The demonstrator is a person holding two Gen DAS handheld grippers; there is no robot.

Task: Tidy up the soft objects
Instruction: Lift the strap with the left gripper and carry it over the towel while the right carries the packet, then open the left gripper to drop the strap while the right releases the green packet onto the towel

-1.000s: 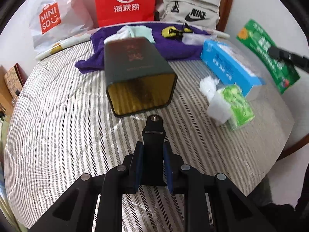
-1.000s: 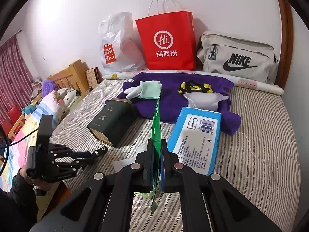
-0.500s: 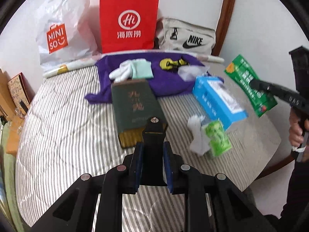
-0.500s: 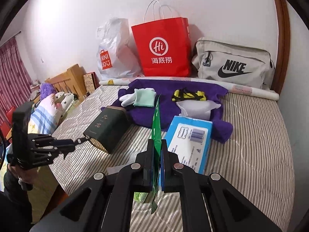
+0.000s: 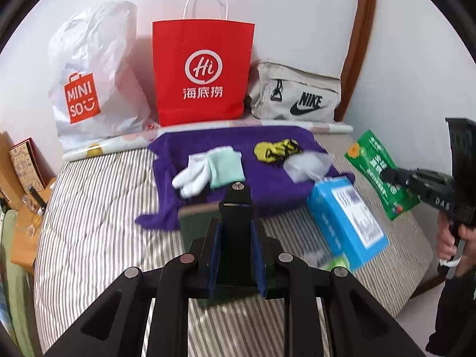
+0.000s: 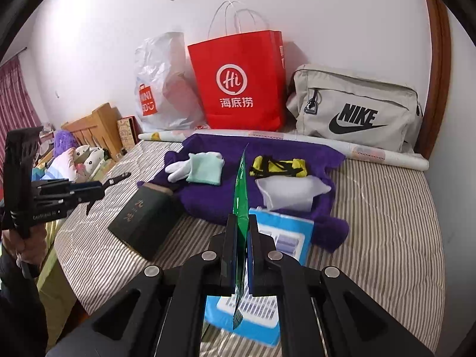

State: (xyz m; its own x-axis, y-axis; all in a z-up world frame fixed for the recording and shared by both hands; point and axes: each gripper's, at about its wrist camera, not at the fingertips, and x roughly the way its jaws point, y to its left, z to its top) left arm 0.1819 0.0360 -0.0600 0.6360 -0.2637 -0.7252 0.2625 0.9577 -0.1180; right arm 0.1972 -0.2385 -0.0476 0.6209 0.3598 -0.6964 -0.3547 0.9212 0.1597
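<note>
The right gripper (image 6: 241, 232) is clamped on a green packet (image 6: 241, 196), which stands edge-on between its jaws in the right wrist view and hangs in the air above the near right part of the bed (image 5: 89, 208) in the left wrist view, where a hand (image 5: 455, 238) grips the tool's handle. The left gripper (image 5: 236, 239) is closed on a black mount piece (image 5: 236, 202) that sticks up between its blue pads; in the right wrist view it hovers off the bed's left edge, held by the person's other hand (image 6: 23, 250). On the striped bed cover, a purple towel (image 5: 238, 139) is spread toward the wall. On it lie a white glove (image 5: 190, 178) touching a folded mint cloth (image 5: 226, 166), a yellow-and-black strap bundle (image 5: 276, 150) and, just beside that, a clear plastic bag (image 5: 306, 165). A dark green tin (image 6: 142, 223) lies on its side at the towel's near left edge, and a blue tissue box (image 5: 345, 217) lies at its near right edge, with a small light-green pack (image 5: 334, 263) showing blurred just below it. Along the wall stand a white Miniso bag (image 5: 89, 89), a red paper bag (image 5: 202, 71) and a beige Nike bag (image 5: 297, 95), with a rolled sheet (image 6: 386, 154) lying in front of them.
</note>
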